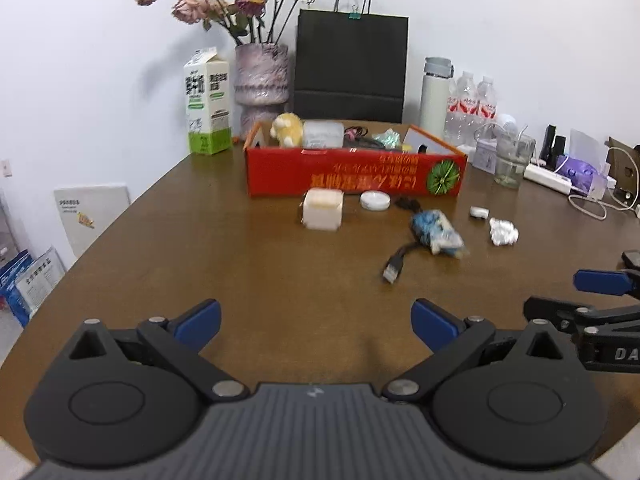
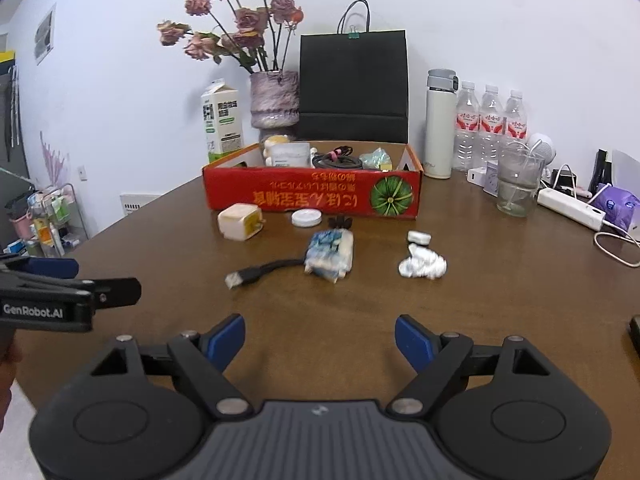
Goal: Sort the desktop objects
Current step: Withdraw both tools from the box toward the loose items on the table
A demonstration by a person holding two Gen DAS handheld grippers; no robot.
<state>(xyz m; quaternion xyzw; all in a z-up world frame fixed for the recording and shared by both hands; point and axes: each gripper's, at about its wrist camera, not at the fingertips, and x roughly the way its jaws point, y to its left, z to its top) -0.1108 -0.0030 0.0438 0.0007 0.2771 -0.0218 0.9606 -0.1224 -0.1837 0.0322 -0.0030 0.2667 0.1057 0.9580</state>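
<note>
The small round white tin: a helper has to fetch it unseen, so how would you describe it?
Find the red cardboard box on the brown table. Just before its front wall lies the round white tin, between a cream cube charger and a black clip. It alone is a flat disc.

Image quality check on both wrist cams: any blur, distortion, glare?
Left wrist: slight motion blur on the blue snack packet and red box lettering; fisheye bends the table edge, dark corners. Right wrist: marginally sharper, same bowing; soft even light, no harsh glare.
</note>
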